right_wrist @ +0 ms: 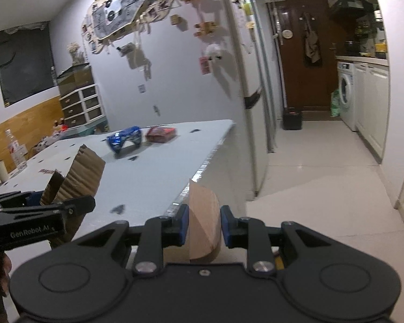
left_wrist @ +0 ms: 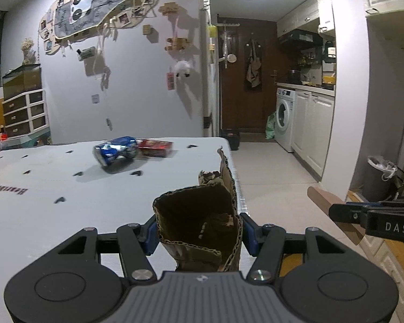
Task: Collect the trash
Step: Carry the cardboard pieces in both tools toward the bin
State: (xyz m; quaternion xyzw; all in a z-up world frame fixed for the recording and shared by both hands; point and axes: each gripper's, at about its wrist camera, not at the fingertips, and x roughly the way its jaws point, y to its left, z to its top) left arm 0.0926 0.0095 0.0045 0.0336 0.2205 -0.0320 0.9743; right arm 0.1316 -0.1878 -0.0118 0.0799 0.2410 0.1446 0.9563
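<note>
- My left claw (left_wrist: pixel 199 232) is clamped on a crumpled, torn piece of brown corrugated cardboard (left_wrist: pixel 196 215), its blue-padded fingers (left_wrist: pixel 150 234) pressed against both sides of the piece; the cardboard stands up above the near right part of the counter.
- My right claw (right_wrist: pixel 202 224) is clamped on a folded, smooth light-brown piece of card (right_wrist: pixel 203 215), held just off the counter's right edge, over the floor.
- Each claw shows in the other's view: the right one (left_wrist: pixel 363 215) at the far right with the card sticking out, the left one (right_wrist: pixel 40 212) at the lower left with the corrugated cardboard.
- The white counter (left_wrist: pixel 54 183) with small dark marks lies ahead of me.
- Farther back on the counter, a crushed blue drinks can (left_wrist: pixel 115 150) lies on its side, just beside a flat red packet (left_wrist: pixel 156 147).
- At the counter's far left, a clear bottle (right_wrist: pixel 16 148) and a pale cup (right_wrist: pixel 0 171) stand near each other.
- Off to the right on the floor, a dark grey bin with a white liner bag (left_wrist: pixel 379 175) stands well apart from the counter.
</note>
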